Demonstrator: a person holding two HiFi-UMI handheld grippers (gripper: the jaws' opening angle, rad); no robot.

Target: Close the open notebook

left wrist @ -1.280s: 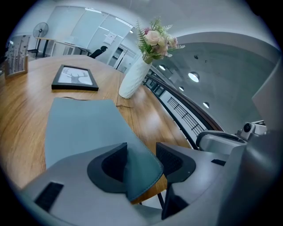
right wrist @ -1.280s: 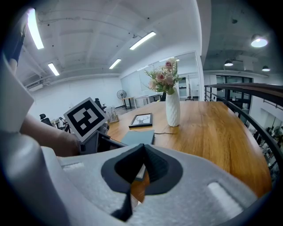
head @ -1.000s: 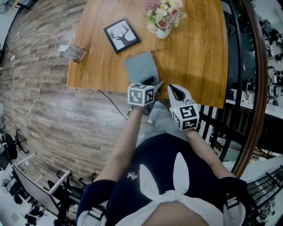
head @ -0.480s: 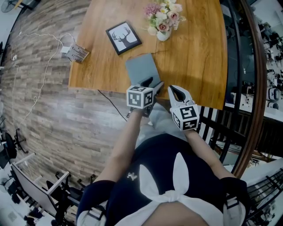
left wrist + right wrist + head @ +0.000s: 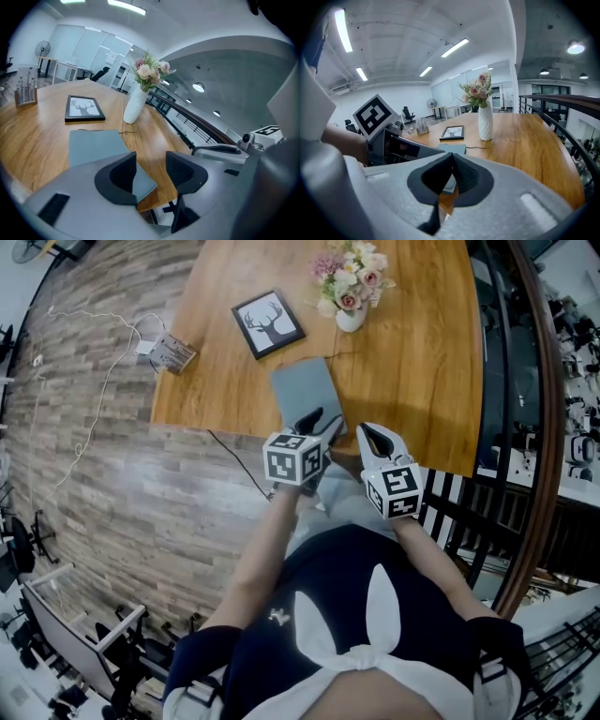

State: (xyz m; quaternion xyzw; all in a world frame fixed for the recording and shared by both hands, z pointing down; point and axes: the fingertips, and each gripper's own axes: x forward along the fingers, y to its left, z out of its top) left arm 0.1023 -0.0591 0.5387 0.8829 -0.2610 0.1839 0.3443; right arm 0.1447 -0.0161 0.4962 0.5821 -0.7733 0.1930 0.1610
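nearest the camera, the left gripper [image 5: 317, 423] is held just over the near edge of the wooden surface [image 5: 412, 362], its jaws parted and just narrowed a little. nothing is gripped. in the left gripper view the near corner of the notebook [image 5: 93, 145] is seen through the gap, and neither pad is pressed on it. just beside it, the right gripper [image 5: 367, 434] is held at the same edge with its jaws clenched together on nothing, their tips meeting in the right gripper view. the notebook [image 5: 305, 395] is found directly ahead of the left gripper. it is shut, with its grey cover up, and is laid flat close to the near edge of the surface. beyond it, towards the left, a black picture frame [image 5: 269, 323] with a deer print is laid flat. further back, to the right of the frame, a white vase of flowers [image 5: 349, 317] is stood upright. at the left corner of the surface a small holder [image 5: 173, 354] is placed, well apart from the notebook, and a white cable [image 5: 94, 409] is trailed from it over the floor.
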